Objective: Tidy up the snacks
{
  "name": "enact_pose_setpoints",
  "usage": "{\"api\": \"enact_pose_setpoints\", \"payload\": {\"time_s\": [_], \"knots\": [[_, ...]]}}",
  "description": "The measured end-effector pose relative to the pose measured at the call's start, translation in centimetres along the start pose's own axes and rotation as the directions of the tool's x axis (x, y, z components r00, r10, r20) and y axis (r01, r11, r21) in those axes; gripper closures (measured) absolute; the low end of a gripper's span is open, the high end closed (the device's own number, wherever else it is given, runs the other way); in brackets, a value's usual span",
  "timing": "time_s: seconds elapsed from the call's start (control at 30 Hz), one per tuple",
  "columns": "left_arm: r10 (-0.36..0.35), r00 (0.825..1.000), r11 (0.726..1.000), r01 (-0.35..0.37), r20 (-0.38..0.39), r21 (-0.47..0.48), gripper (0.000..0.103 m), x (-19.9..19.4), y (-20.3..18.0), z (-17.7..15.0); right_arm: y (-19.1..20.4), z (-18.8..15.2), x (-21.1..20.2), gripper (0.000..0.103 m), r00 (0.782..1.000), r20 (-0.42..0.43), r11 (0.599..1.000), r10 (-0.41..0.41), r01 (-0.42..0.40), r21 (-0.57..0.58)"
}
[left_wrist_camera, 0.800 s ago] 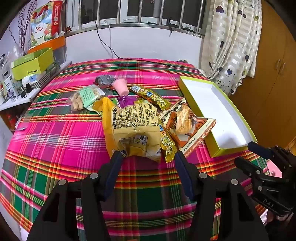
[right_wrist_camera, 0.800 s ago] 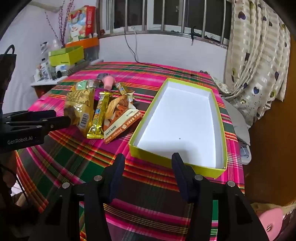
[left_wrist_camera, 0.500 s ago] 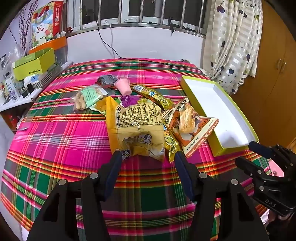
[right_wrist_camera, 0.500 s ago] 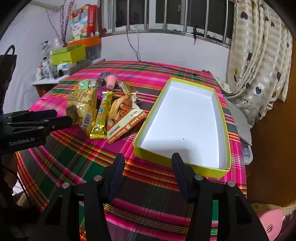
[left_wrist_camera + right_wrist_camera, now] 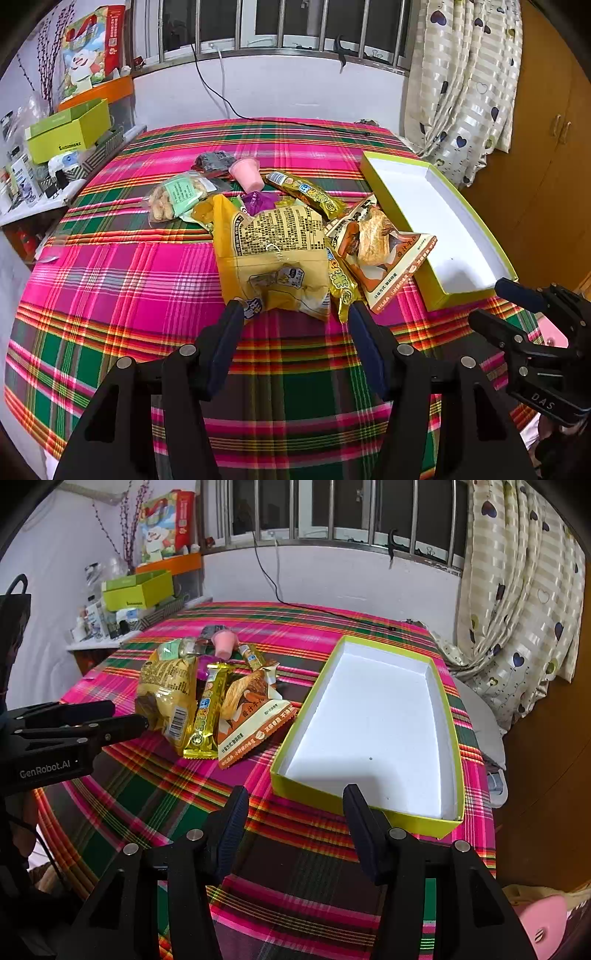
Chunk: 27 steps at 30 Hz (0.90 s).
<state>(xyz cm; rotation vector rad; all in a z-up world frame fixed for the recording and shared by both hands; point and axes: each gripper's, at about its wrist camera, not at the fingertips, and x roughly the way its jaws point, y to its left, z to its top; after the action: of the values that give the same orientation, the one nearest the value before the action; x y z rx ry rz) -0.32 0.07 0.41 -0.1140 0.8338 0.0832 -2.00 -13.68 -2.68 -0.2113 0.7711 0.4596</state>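
A pile of snacks lies on the plaid tablecloth: a big yellow bag (image 5: 273,254) (image 5: 168,692), a gold bar (image 5: 338,278) (image 5: 207,712), an orange-and-white packet (image 5: 380,251) (image 5: 251,716), a second gold bar (image 5: 306,192), a peanut pack (image 5: 177,195) and a pink cup (image 5: 244,173) (image 5: 223,642). An empty lime-green box (image 5: 439,295) (image 5: 354,801) lies to their right. My left gripper (image 5: 293,314) is open, its fingertips at the yellow bag's near edge. My right gripper (image 5: 293,797) is open and empty at the box's near rim.
A side shelf on the left holds a green box (image 5: 68,131) and small items. A cable (image 5: 221,99) runs from the window to the table. A curtain (image 5: 465,85) and wooden cabinet (image 5: 546,155) stand on the right.
My left gripper has moved forward towards the yellow bag. My right gripper has moved slightly closer to the box. Both stay open.
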Motion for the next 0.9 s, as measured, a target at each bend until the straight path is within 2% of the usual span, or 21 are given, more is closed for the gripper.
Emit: {"api": "enact_pose_setpoints", "payload": {"time_s": [0.9], "knots": [[0.014,1.000,1.000,-0.014,0.011,0.006,0.043,-0.34,-0.43,-0.22,-0.42,-0.23,-0.20,0.048,1.000,0.002,0.999,0.030,-0.030,0.025]]}}
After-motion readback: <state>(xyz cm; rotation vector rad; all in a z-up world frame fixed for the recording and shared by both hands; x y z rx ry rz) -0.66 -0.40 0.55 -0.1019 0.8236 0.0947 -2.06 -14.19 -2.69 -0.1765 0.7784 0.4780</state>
